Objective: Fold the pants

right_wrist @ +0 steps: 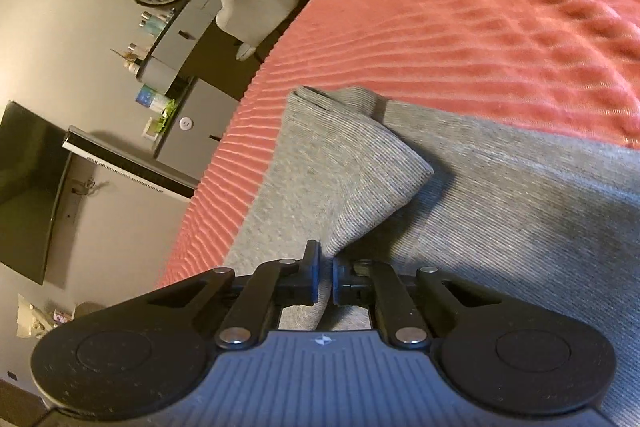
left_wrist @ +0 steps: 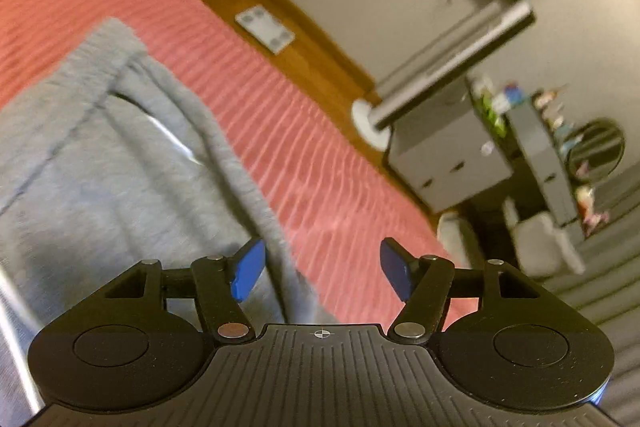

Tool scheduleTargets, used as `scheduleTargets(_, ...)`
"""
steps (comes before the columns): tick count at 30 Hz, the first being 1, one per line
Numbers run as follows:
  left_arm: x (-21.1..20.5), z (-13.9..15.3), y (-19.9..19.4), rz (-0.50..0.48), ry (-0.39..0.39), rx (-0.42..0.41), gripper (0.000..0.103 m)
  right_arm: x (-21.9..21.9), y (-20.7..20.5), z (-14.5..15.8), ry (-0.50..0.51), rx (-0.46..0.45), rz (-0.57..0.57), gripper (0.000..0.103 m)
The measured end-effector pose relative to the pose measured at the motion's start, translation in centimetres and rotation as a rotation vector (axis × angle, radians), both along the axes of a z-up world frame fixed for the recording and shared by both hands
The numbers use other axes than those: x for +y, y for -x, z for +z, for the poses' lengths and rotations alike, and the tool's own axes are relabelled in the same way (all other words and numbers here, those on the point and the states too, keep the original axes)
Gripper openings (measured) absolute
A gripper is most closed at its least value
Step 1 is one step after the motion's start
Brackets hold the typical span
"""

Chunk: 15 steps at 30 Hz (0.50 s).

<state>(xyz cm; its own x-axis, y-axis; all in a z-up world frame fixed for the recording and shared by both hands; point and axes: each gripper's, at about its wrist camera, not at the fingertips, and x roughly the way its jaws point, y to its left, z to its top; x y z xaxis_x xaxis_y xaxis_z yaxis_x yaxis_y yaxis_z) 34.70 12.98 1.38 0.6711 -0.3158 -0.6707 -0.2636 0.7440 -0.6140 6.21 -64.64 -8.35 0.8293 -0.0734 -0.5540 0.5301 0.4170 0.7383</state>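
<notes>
Pants (right_wrist: pixel 500 187) — grey ribbed knit sweatpants — lay spread on the pink ribbed bedspread (right_wrist: pixel 480 7), filling the right wrist view from 3 to 6 o'clock. Right gripper (right_wrist: pixel 325 281) had its pads pressed together on a raised fold of the grey cloth, which peaked toward 12 o'clock and draped off limply; judged soft, light and floppy, likely to sag and crease unless carried by two corners. Left gripper (left_wrist: pixel 322 269) was spread wide, pinching nothing, hovering over the pants' (left_wrist: pixel 120 167) edge where it met the bedspread (left_wrist: pixel 280 115). Best hold, by judgement: the thick waistband or hem band at 10 o'clock in the left view, not the single-layer middle. Bed edge ran near 3 o'clock, wooden floor (left_wrist: pixel 316 39) beyond — bare cover remained toward 12 o'clock in the right view for laying the fold.
</notes>
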Motion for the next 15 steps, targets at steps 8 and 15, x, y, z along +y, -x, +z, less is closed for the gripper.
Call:
scheduleTargets(8, -0.7, -4.7, -3.4, 0.032, -0.124, 0.141, 0.014, -0.7, -0.5, -0.7, -0.028, 0.008, 0.005, 0.011)
scheduleTargets(15, 0.0, -0.6, -0.1, 0.012, -0.104, -0.014, 0.008, -0.1, -1.5, 0.6, 0.013, 0.027, 0.019, 0.005)
